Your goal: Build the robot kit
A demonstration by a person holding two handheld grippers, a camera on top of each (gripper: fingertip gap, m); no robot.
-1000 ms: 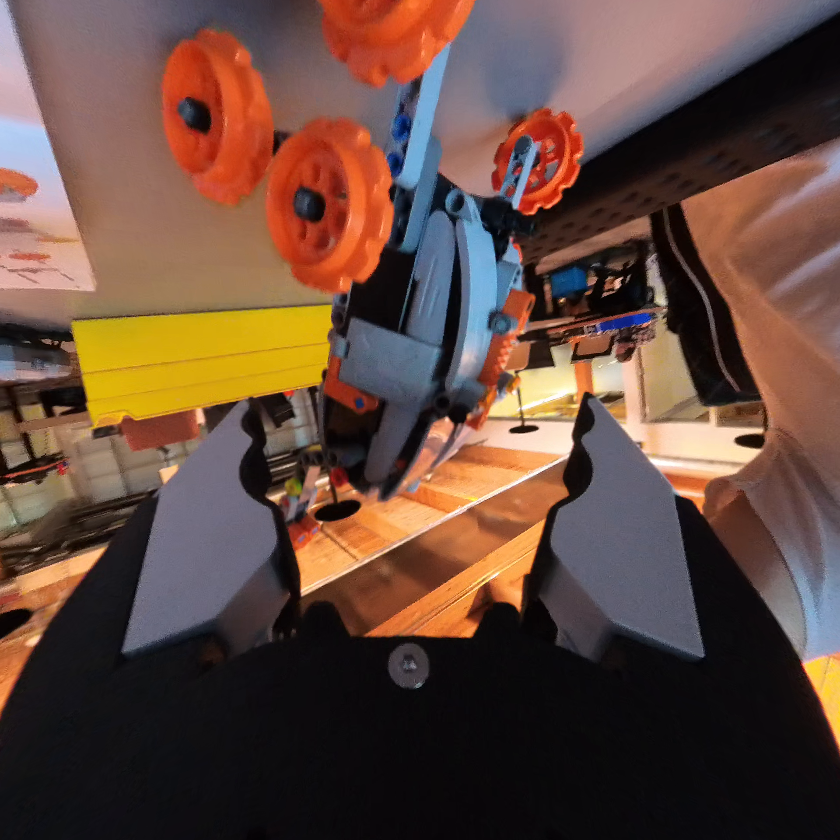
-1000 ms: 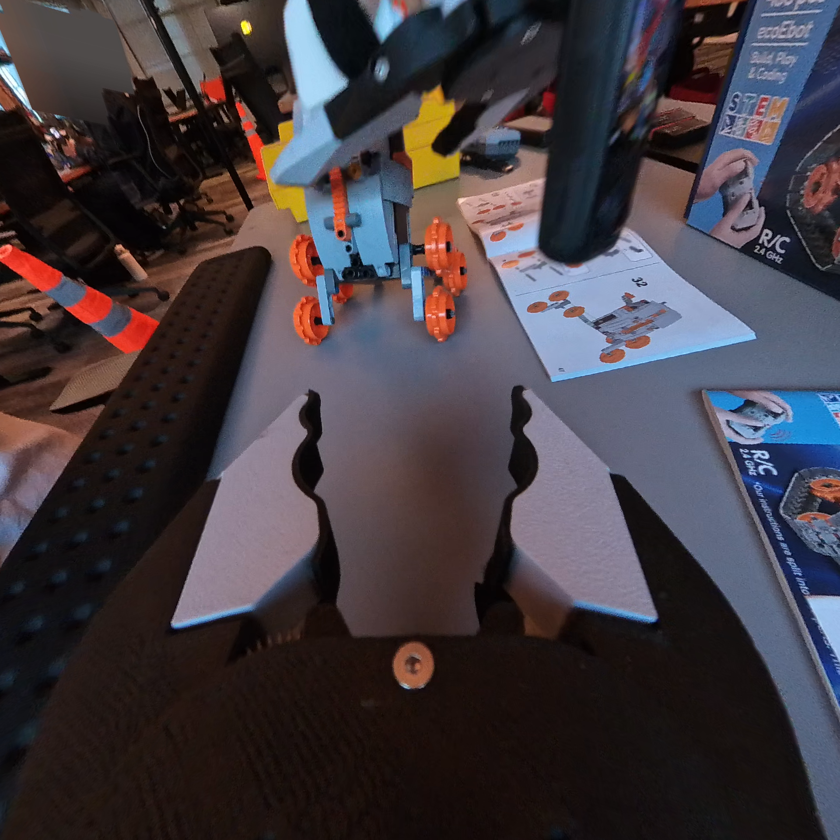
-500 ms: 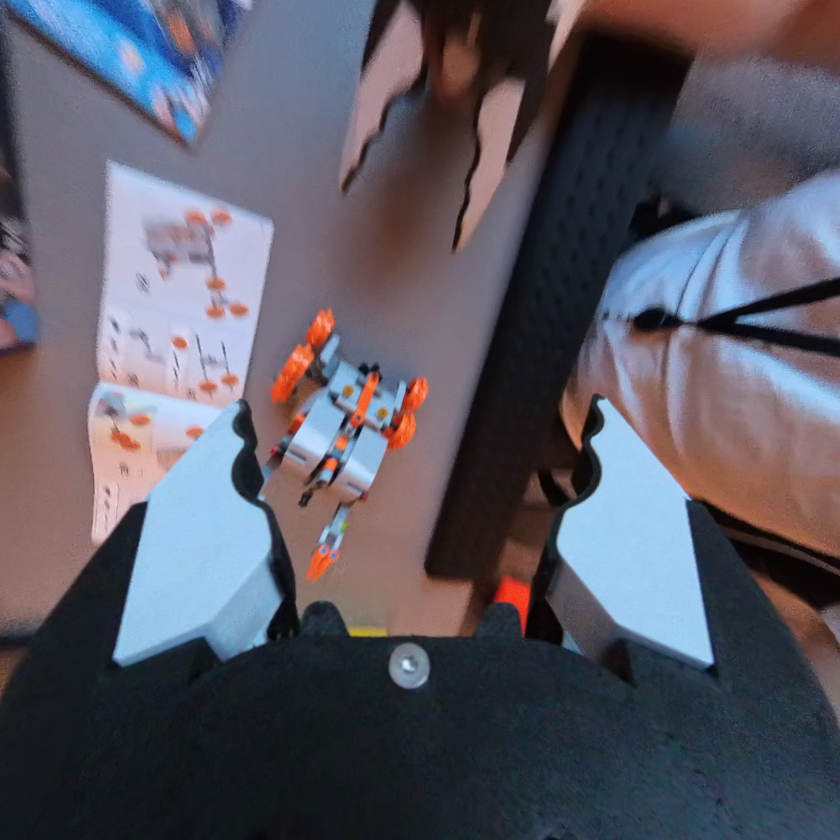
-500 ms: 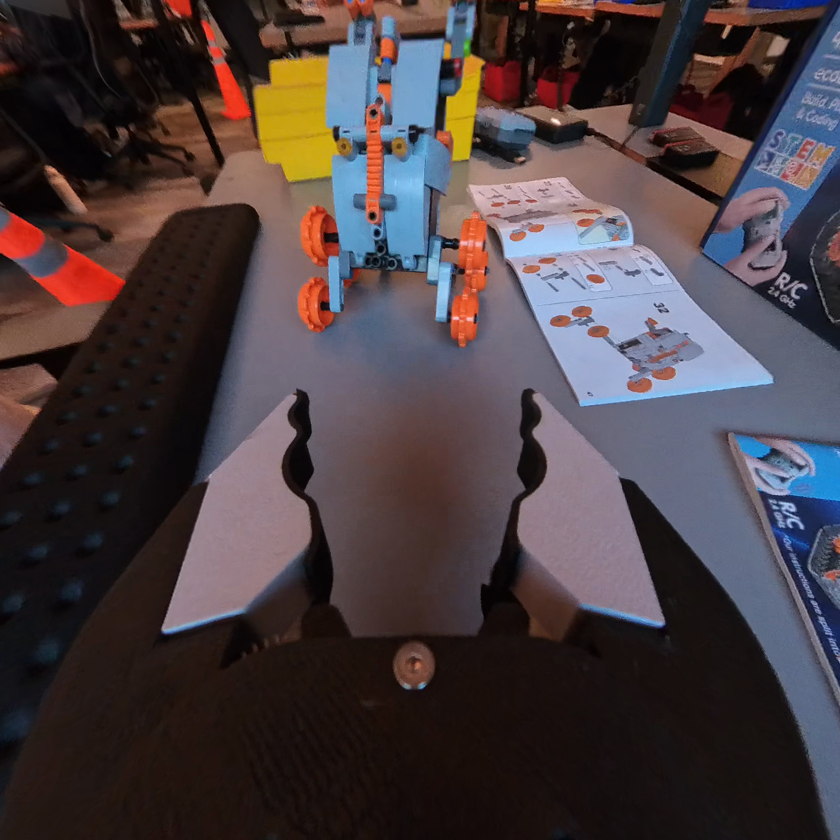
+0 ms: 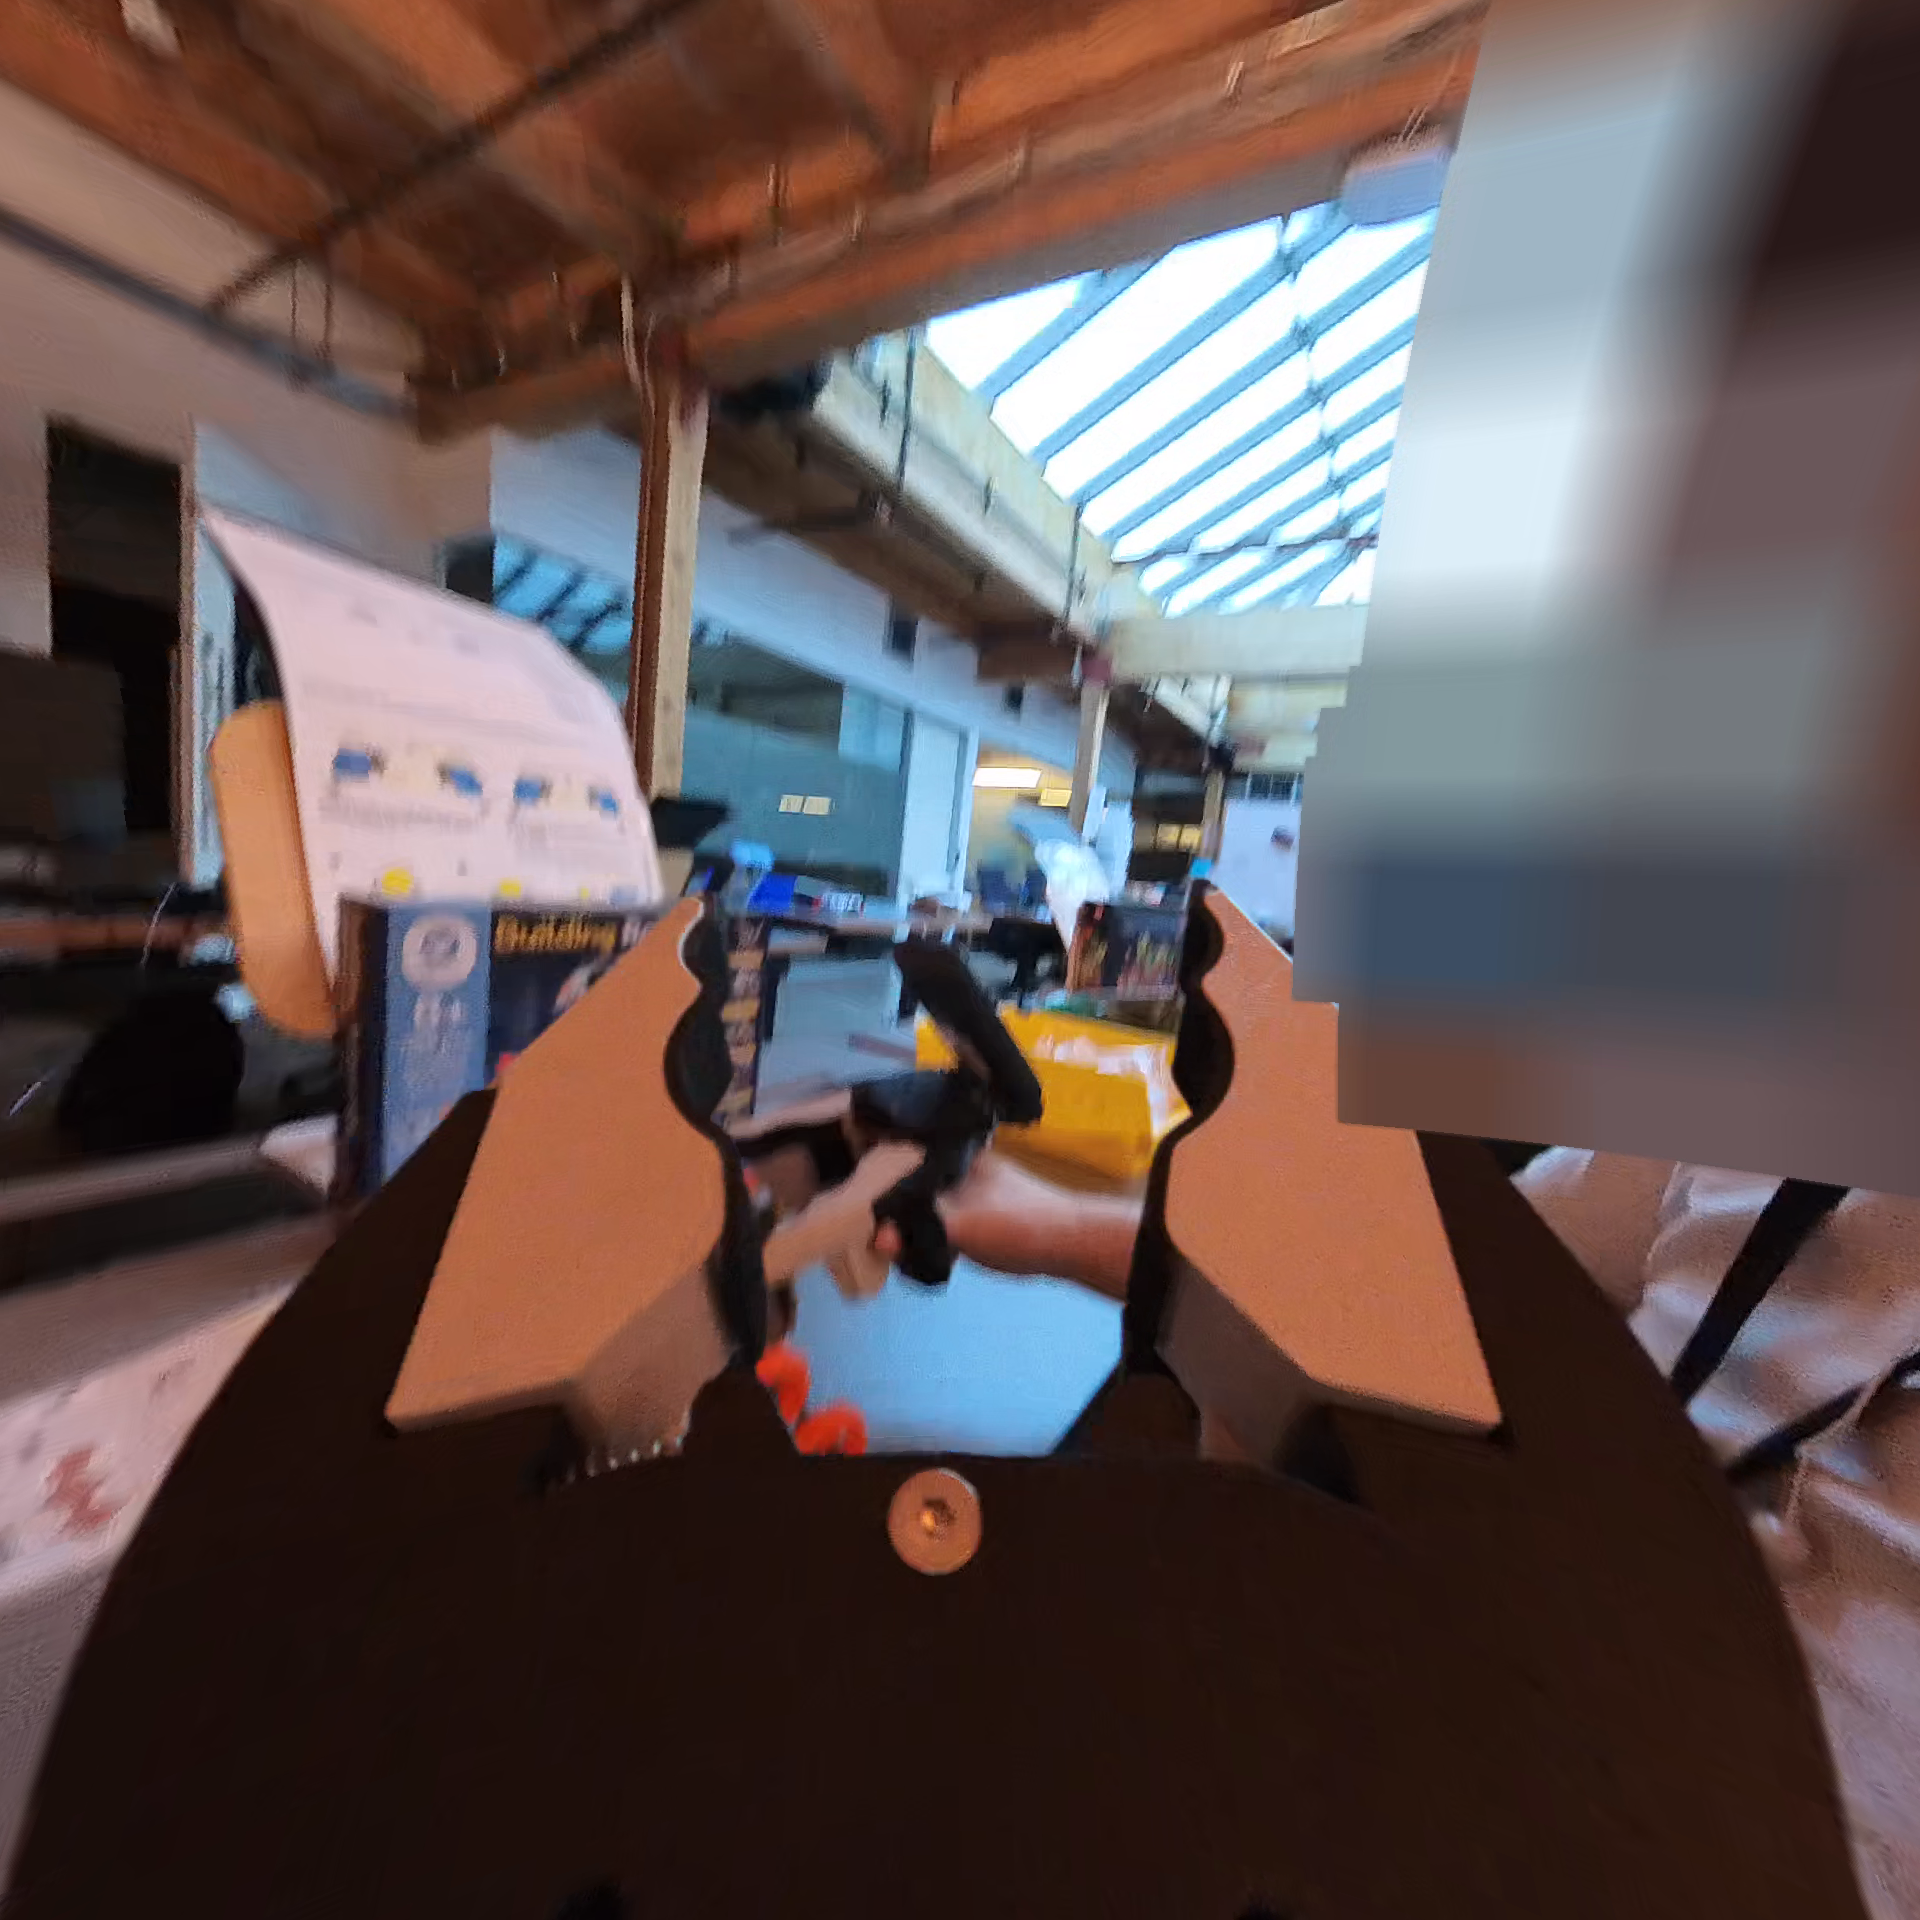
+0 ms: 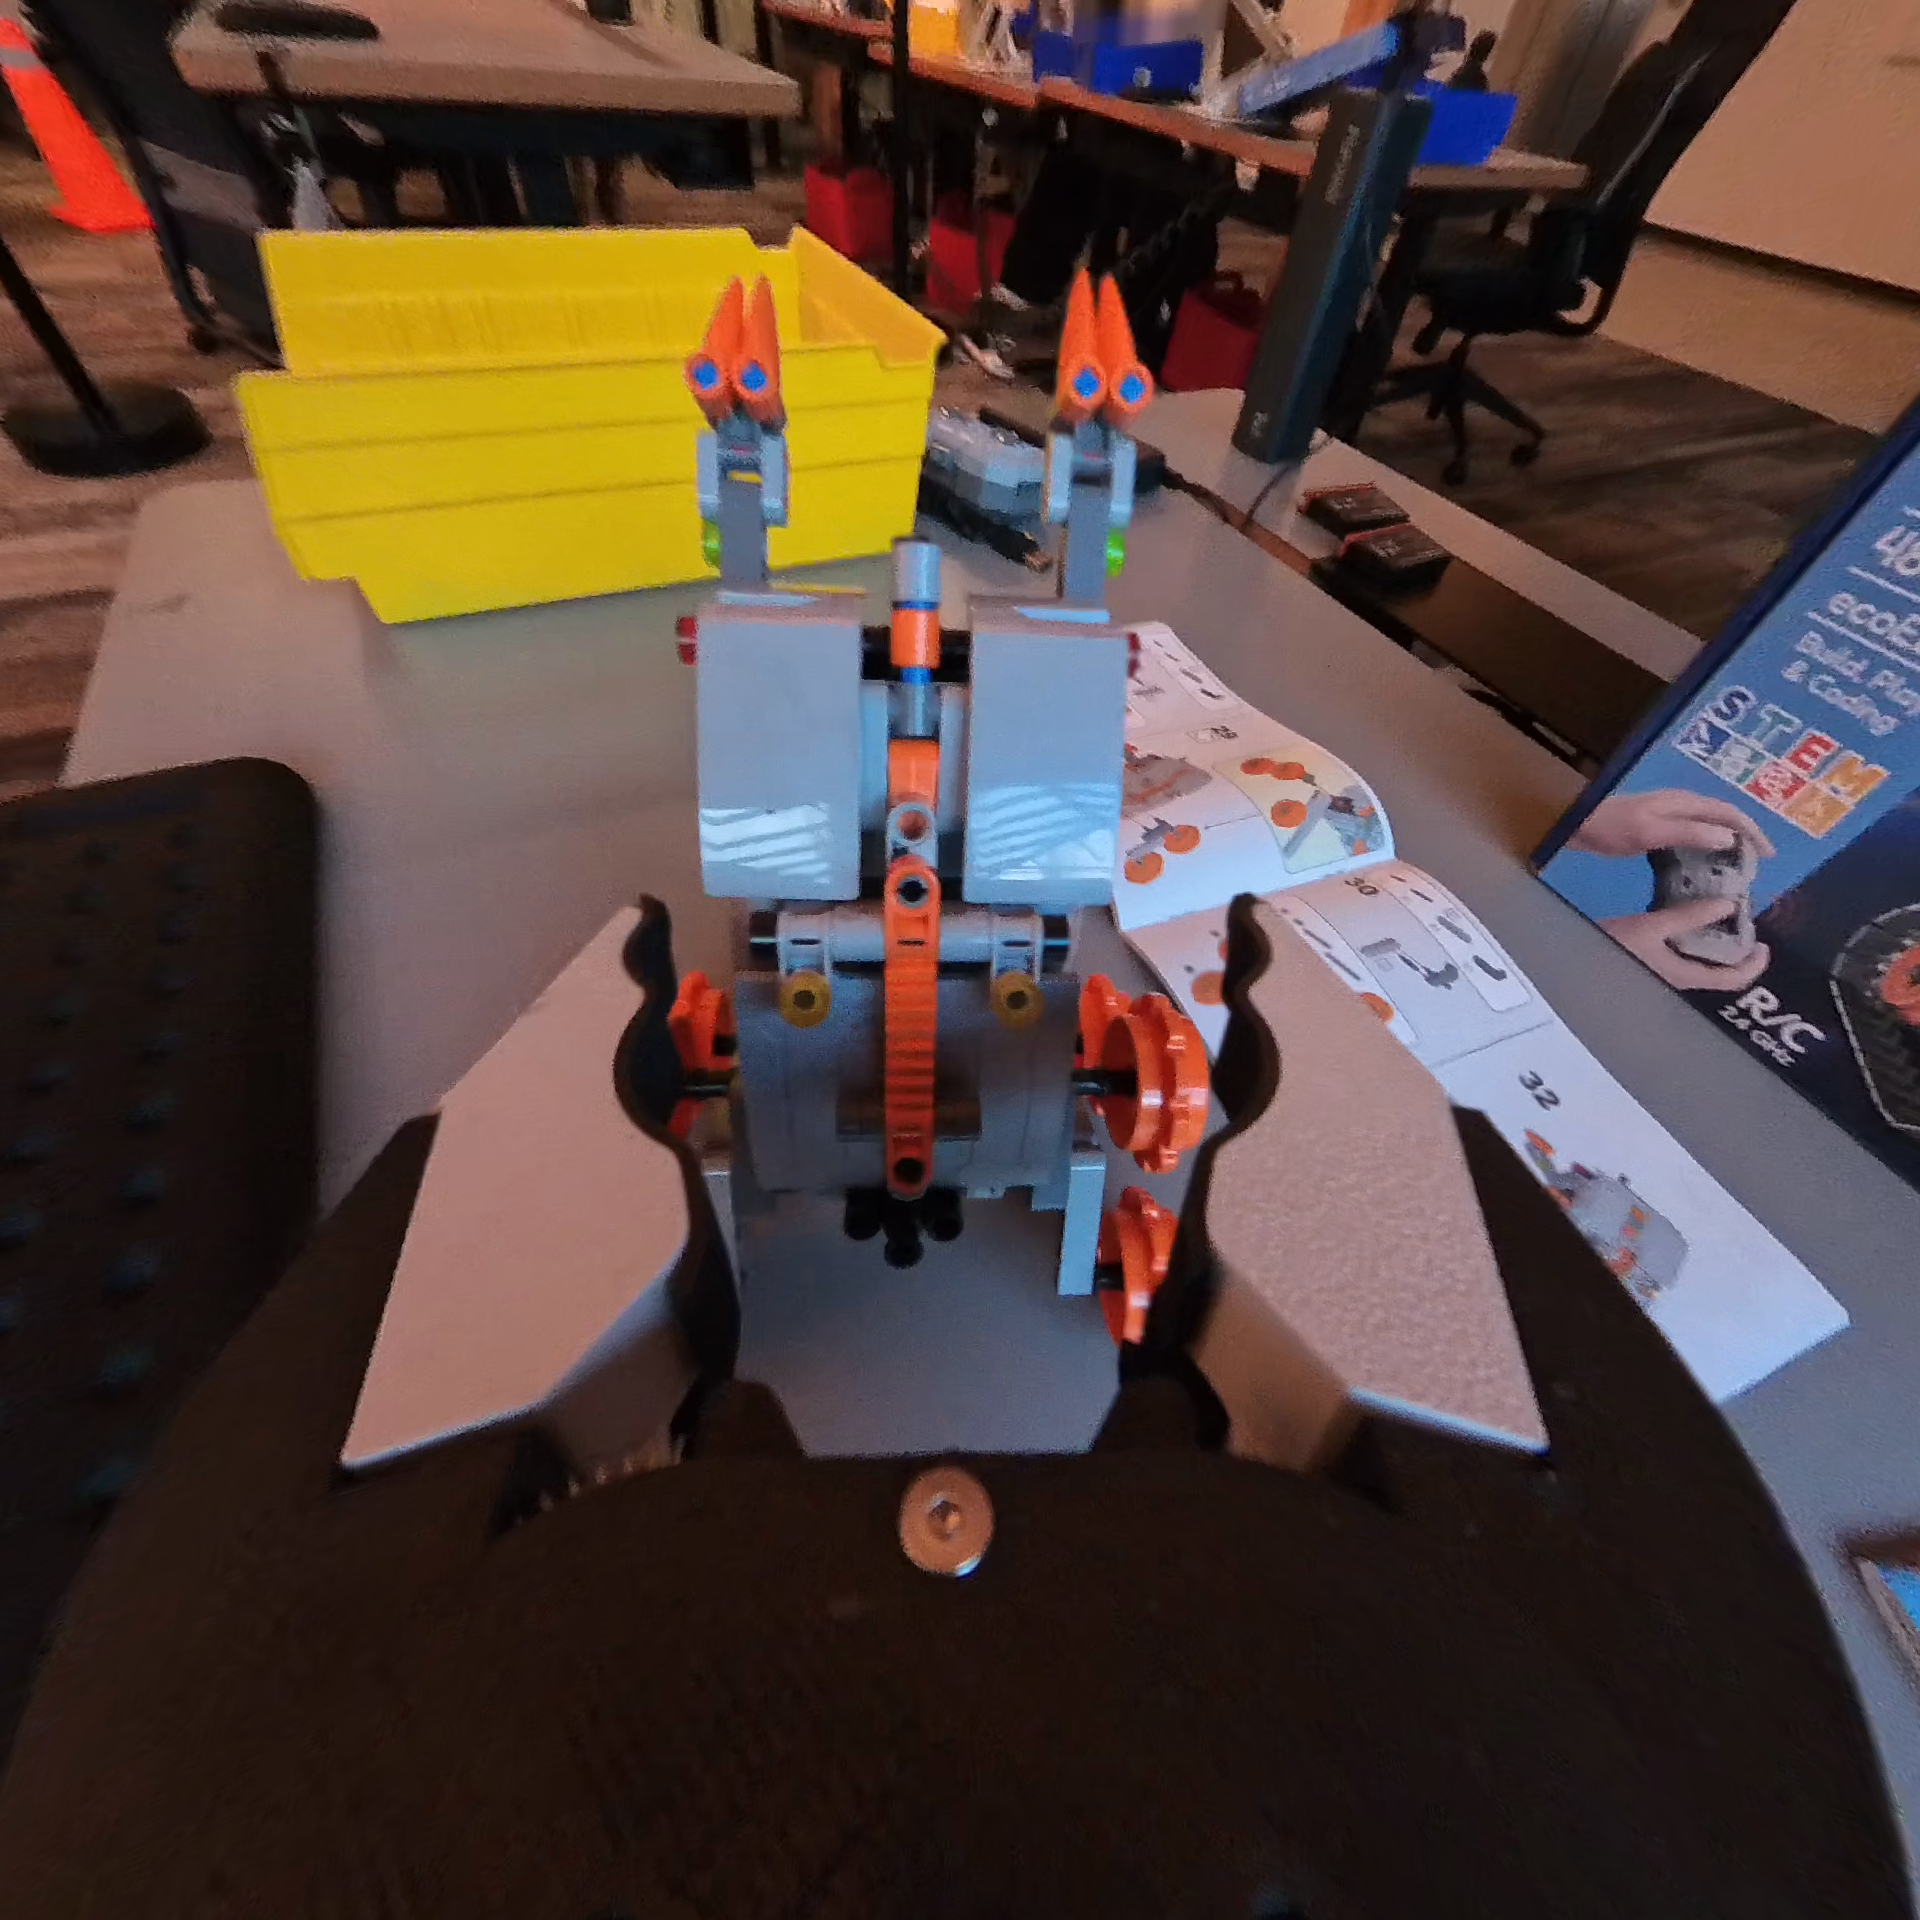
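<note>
Fingers [image 5: 582,1195] of the left gripper [image 5: 948,914] stand wide apart with nothing between them. Half a second ago this view looked down on the grey table and the whole brick-built model; now it has swung up to the room and its timber ceiling. Of the model only two orange wheels [image 5: 816,1403] show, low in the gap by the left finger's base. Farther off, a hand [image 5: 1039,1226] holds the right gripper [image 5: 925,1132], blurred, near a yellow bin [image 5: 1081,1091]. A blue box [image 5: 436,1039] stands to the left, with a curled printed sheet [image 5: 447,748] behind it.

In the right wrist view, the right gripper [image 6: 945,914] is also spread wide, holding nothing. It has closed in: where bare table lay between it and the model [image 6: 904,1039], the model's lower body now sits between the fingers. The orange wheels lie just inside each finger; I cannot tell whether they touch. The model stands upright on the table [image 6: 416,779], its two orange-tipped arms raised. Behind it is the yellow bin [image 6: 582,416]. An open instruction booklet [image 6: 1351,935] and a blue box [image 6: 1766,831] lie to the right, and a black studded pad [image 6: 135,1039] to the left.
</note>
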